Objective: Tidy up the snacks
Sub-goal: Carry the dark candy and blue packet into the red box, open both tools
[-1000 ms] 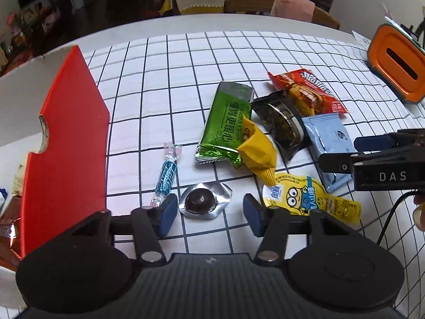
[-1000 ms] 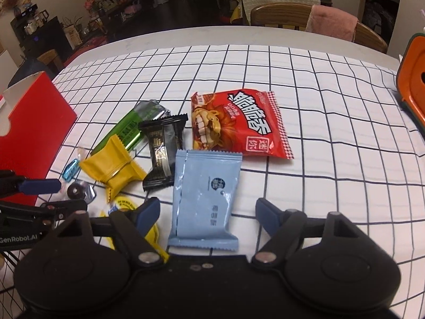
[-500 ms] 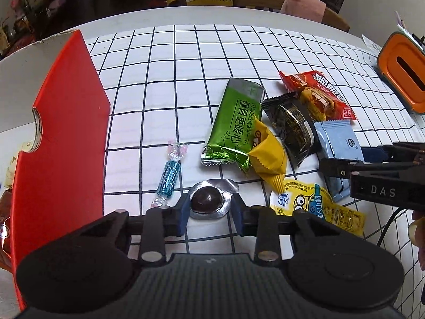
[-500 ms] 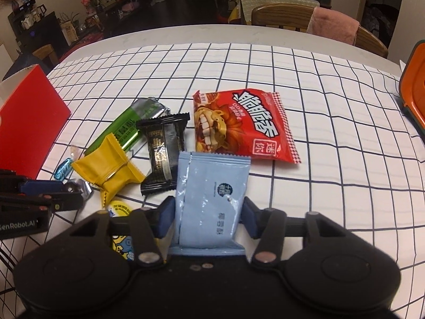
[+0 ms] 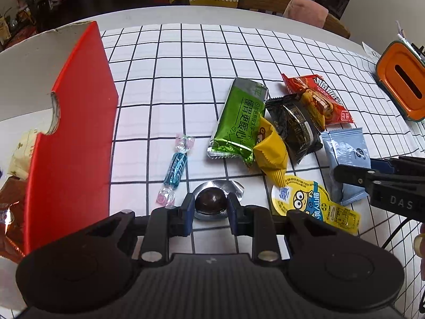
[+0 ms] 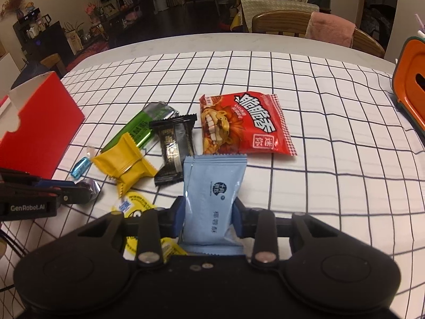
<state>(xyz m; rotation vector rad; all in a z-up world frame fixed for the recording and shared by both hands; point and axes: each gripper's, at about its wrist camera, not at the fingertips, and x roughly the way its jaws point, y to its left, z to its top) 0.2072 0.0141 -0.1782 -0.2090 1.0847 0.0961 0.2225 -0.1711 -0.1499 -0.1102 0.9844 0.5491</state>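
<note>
Left wrist view is showing the left gripper (image 5: 209,204), jaws pinching the foil-cupped chocolate (image 5: 211,202) near the table's near edge; the right gripper (image 6: 208,216), jaws just closing, is squeezing the blue packet (image 6: 212,202).

Left wrist shot was bright and sharp, tablecloth (image 5: 186,85) nearly blown out white, with glare off the foil wrapper (image 5: 223,186). Right wrist view came out warmer and dimmer, with the room behind it murky. Both had heavy fisheye bending of the grid lines and dark vignetted corners.
</note>
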